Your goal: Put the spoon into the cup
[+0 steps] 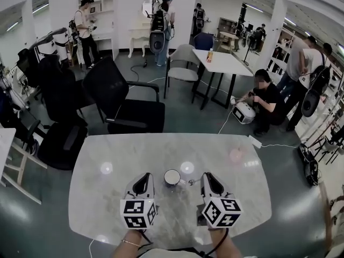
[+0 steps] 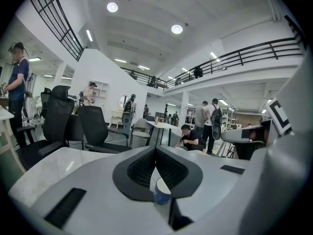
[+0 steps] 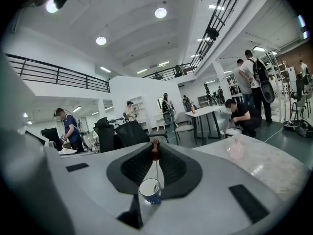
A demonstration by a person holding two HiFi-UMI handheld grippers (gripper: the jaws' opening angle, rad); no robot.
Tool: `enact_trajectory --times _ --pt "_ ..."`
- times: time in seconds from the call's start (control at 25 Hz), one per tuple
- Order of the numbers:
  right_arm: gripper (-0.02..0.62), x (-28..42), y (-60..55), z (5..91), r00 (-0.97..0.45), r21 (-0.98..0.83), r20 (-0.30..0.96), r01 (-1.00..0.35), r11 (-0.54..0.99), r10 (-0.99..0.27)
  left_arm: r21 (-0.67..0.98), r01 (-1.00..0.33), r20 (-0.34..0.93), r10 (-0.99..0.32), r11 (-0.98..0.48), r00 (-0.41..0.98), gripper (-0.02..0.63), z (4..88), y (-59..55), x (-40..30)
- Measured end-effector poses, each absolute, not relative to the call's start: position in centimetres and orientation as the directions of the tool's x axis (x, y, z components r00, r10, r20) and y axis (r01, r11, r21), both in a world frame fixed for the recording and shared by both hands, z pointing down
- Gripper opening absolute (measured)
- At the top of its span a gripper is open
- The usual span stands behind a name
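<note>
right gripper view shows the right gripper (image 3: 155, 153) with its jaws drawn together on the spoon (image 3: 155, 150). they pinch its brown end at the very tips. the thin shaft runs down from there toward the cup (image 3: 149, 191), and its lower end seems to sit at or just inside the rim. head view puts the cup (image 1: 172, 177) upright on the pale table (image 1: 107, 149), between the two tools, with the spoon (image 1: 189, 182) bridging the short gap from cup to right gripper (image 1: 207, 177). the left gripper (image 1: 143, 177) sits just beside the cup on the other side, apart from it. its own view shows its jaws closed with nothing held, and the cup (image 2: 162, 192) visible beyond the narrow slit.

the step in hand looks like the final lowering and release. to do it well, i would bring the low end of the spoon clearly past the rim and down to the cup's floor before letting go, so it cannot pivot out over the edge. the grip is at the far tip of a slim handle, so the spoon may swing. a slow, steady descent suits it. the cup looks light, and a sideways push from the shaft could tip or slide it. i would aim for the centre of the mouth, then part the jaws gently so the handle leans on the rim.
</note>
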State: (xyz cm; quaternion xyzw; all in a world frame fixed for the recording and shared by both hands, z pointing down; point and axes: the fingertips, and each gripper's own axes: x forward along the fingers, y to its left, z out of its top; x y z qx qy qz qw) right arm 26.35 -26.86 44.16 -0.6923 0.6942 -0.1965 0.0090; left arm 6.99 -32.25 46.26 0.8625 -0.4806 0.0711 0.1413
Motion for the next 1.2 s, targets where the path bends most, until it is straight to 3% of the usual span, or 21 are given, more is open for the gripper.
enact_trajectory --times 1.2 --pt "0.063 22.0 -33.1 53.3 -0.222 -0.359 0.36 -0.929 0.085 -0.906 0.179 -0.931 0.395 -0.843 -0.319 0.365 0.018 55.0 -33.5 1.8"
